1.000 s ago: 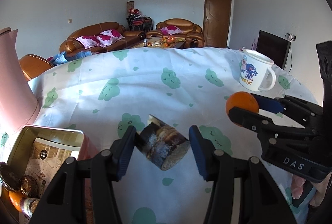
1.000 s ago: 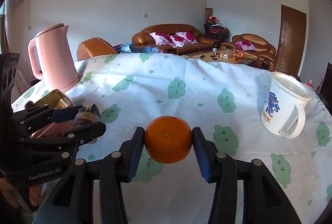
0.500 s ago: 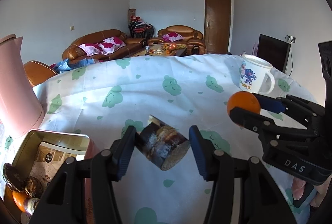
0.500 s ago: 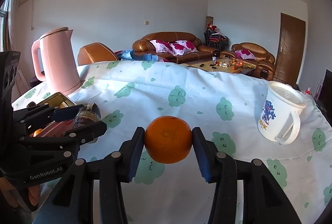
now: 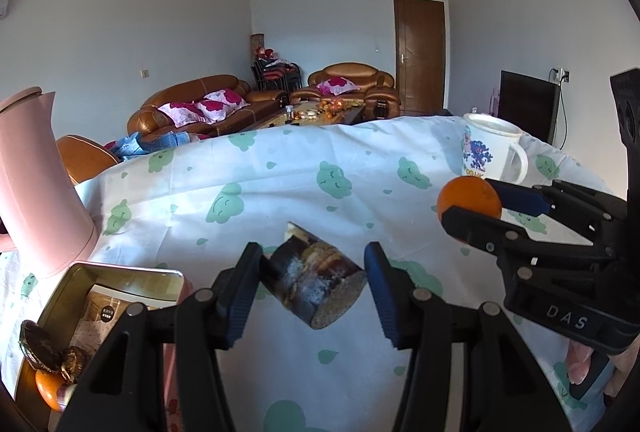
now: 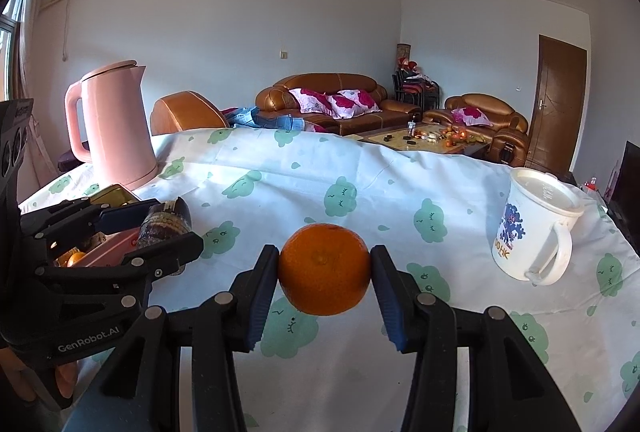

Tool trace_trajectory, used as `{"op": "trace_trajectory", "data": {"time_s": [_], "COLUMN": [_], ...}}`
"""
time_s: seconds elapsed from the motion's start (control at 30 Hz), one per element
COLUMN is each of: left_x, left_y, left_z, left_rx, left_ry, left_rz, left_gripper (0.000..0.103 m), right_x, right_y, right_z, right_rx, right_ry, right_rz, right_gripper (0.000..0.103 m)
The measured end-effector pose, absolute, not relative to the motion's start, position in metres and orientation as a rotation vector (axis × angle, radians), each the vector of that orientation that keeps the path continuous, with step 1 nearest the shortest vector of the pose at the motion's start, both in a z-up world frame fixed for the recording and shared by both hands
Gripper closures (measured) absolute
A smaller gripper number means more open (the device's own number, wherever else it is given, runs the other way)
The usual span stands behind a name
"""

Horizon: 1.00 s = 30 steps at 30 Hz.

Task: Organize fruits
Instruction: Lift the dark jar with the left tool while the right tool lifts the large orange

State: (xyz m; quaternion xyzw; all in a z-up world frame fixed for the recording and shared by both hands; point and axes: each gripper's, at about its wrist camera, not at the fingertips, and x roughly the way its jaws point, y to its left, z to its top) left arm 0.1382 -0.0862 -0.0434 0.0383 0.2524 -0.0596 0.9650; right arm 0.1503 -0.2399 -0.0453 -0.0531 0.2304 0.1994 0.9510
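2 grippers loaded, both above the bench, nothing dropped yet.

The right gripper is clamped on an orange, jaws part closed around it, held over the middle of the bench. The left gripper pinches a dark, brown-wrapped roll, tilted, near the left edge. Just beside it sits the open tin, already holding 1 orange and some dark pieces. My read: partly done, with these 2 pieces left to go in.
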Motion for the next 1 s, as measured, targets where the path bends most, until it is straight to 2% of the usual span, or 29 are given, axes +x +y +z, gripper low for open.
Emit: {"op": "trace_trajectory", "data": {"time_s": [1.0], "left_x": [0.117], "left_y": [-0.083], "left_z": [-0.035], "left_rx": [0.079], "left_ry": [0.407], "left_rz": [-0.086], "left_gripper": [0.049], "right_x": [0.13], "right_y": [-0.244], "right_z": [-0.038], "right_rx": [-0.102], "right_ry": [0.352], "right_rz": [0.384], "right_gripper": [0.054]}}
